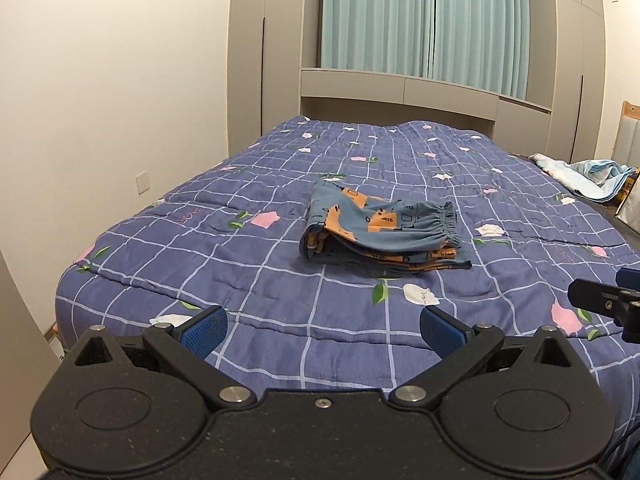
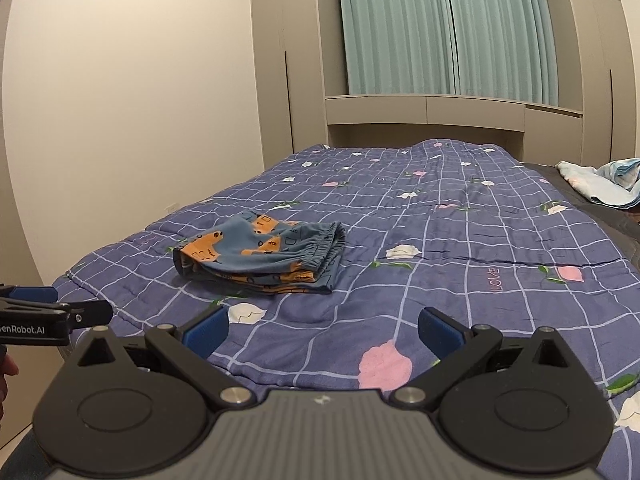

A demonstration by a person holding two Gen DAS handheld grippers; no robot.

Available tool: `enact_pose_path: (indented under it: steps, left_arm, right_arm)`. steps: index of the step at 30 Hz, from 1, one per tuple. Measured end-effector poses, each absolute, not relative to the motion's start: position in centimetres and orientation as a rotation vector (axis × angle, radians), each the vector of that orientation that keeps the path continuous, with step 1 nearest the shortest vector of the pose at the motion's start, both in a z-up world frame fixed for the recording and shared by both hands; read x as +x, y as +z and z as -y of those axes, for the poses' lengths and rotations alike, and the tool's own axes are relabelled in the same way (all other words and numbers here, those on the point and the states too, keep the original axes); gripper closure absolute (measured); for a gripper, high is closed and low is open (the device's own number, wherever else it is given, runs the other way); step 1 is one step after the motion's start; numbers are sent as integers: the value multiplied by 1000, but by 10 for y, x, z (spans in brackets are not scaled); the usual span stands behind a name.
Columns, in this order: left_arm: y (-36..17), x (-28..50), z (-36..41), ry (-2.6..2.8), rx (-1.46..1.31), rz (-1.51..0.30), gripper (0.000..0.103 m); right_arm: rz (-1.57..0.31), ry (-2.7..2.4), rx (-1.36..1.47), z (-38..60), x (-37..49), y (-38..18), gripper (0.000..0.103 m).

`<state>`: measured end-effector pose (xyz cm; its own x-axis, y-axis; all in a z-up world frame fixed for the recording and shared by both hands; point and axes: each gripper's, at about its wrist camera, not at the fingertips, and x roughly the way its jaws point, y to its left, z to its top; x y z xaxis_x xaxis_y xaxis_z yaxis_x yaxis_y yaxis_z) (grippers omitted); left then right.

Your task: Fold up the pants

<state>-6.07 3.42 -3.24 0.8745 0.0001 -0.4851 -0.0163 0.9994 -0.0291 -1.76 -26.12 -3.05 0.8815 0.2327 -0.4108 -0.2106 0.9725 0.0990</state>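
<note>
Jaws of the left gripper [image 1: 323,330] stand wide apart, blue pads [image 1: 204,330] facing each other with nothing between them, hovering over the near edge of the quilt [image 1: 280,280]. Those of the right gripper [image 2: 323,330] are spread just as wide and equally empty, also above the near part of the quilt. Each tool shows at the edge of the other's view: the right gripper pokes in at the right side of the left wrist view, the left gripper at the left side of the right wrist view, both well short of the pants.

Pants [image 1: 380,236], blue with orange printed patches, lie folded into a compact stack on the quilt, roughly at its middle and well apart from both grippers. The gathered elastic waistband [image 1: 450,220] sits on the stack's right side, and the layered fabric edges face the cameras.

Beyond the pants the purple checked quilt, dotted with pink and white flowers, runs back to a beige headboard niche [image 1: 400,108], with pale green curtains [image 1: 420,20] above it. To the right of the quilt a crumpled light blue blanket [image 1: 580,176] rests at the bed's edge
</note>
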Motion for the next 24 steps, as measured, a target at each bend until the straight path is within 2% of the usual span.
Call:
enact_pose_path:
  steps: [24]
  left_arm:
    - [-32, -61, -31, 6, -26, -513, 1]
  right_arm:
    - [-435, 232, 54, 262, -17, -30, 0]
